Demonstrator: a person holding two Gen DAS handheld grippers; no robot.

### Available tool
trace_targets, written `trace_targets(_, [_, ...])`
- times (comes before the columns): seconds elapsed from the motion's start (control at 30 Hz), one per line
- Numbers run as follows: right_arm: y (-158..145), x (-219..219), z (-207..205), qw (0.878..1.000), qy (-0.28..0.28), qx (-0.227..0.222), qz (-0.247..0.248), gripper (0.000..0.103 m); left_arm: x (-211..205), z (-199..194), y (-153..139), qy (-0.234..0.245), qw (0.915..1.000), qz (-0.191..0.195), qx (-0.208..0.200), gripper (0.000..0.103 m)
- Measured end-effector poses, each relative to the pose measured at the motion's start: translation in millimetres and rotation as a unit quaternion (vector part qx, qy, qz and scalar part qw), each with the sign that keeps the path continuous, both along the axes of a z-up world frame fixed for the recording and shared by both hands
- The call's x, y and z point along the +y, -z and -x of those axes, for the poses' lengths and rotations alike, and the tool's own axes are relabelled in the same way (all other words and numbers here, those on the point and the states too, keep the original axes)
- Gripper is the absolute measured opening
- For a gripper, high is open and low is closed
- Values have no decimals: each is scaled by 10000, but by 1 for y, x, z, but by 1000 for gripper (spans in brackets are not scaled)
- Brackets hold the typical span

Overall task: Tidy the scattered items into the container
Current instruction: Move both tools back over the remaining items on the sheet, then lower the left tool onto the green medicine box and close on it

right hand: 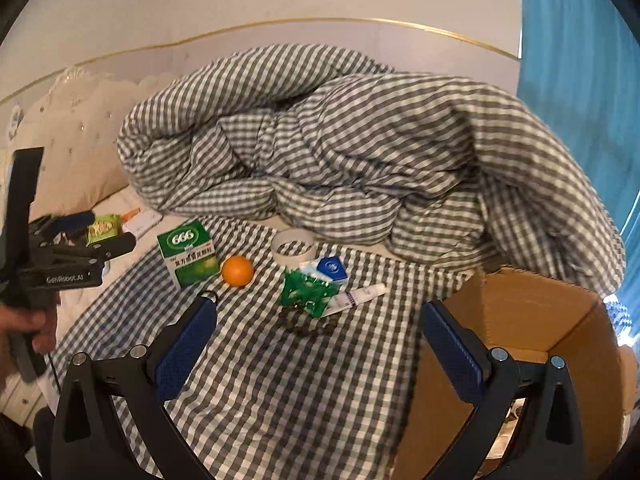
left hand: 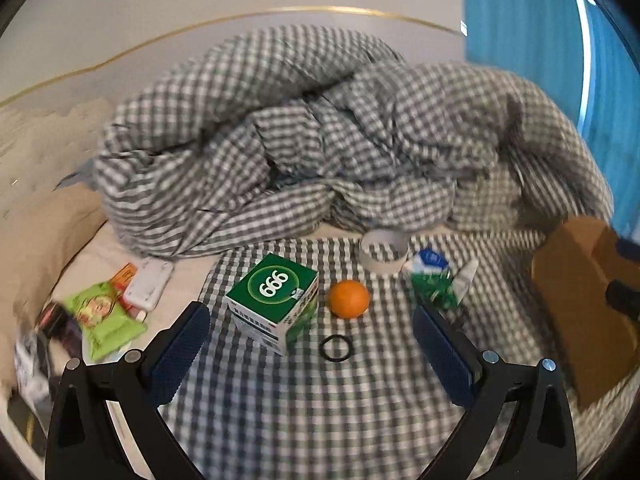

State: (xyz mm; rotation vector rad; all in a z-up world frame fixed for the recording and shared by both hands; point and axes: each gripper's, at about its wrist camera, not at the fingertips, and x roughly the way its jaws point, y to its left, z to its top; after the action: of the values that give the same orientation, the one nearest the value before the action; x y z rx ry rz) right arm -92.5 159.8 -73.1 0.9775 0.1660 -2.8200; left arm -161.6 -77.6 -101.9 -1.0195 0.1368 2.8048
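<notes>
1. My left gripper (left hand: 312, 354) is spread wide and carries nothing; it hangs over the checked sheet (left hand: 304, 412), with the black ring (left hand: 337, 347) lying between its blue pads and the green 999 box (left hand: 276, 300) just ahead of the left pad.
2. My right gripper (right hand: 318, 350) is just as wide and just as empty, touching nothing, and the cardboard box (right hand: 532, 312) stands open right beside its right finger.
3. From the right wrist I can see the other gripper side-on at the far left, its fingers apart.
4. The scattered things sit in a loose row on the sheet: green box, orange (right hand: 237, 271), tape roll (right hand: 294, 245), then a heap of a blue-and-white packet (right hand: 331, 269), a green foil pack (right hand: 306, 292) and a white tube (right hand: 362, 295).
5. A dark beaded loop (right hand: 306, 325) peeks out under the foil pack, partly covered and hard to read.
6. Off the sheet to the left lie a lime snack bag (left hand: 105, 318) and a white flat item (left hand: 149, 283); things beyond them are blurred.
7. The left view cuts the cardboard box at its right edge, and its inside is mostly hidden from both cameras.
8. The rumpled duvet (right hand: 360, 152) blocks everything behind.
</notes>
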Motion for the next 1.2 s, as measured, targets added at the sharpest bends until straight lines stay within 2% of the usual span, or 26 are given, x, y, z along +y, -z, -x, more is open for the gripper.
trace_targets(0.2, [19,-7,16,9996,53,-257,38,103,-19,51,34,770,9956,328,-427,103])
trace_targets(0.3, [25,-6,23,9994,113,-335,54,103,-26,77,52,1178,9904,443,-568,103])
trace_targets(0.43, [31,-5,33,9989,166,-426,30,103,-23,103,77,1665,9788,756,-918,103])
trace_targets(0.67, [44,-2,47,9978,293,-592,16,103,-18,131,109,1711,9734,914,-1222,103])
trace_targets(0.8, [47,-4,51,9979,271,-585,-62,103,-16,125,115,1675,9745,1107,-1000,101])
trace_targets(0.9, [49,-5,53,9977,255,-621,-32,103,-19,127,113,1490,9773,1180,-934,79])
trace_targets(1.0, [50,-7,54,9975,259,-653,50,103,-25,130,110,1390,9793,1039,-1037,77])
trace_targets(1.1, [50,-9,53,9975,238,-657,73,103,-26,129,108,1141,9820,1070,-1057,76])
trace_targets(1.13, [50,-9,53,9976,229,-652,75,103,-26,127,106,1009,9838,1050,-1042,71])
trace_targets(1.17, [50,-9,53,9976,222,-652,80,103,-25,124,103,894,9859,991,-1007,31])
trace_targets(1.2, [49,-9,54,9976,216,-653,84,103,-26,121,97,659,9883,1011,-935,25])
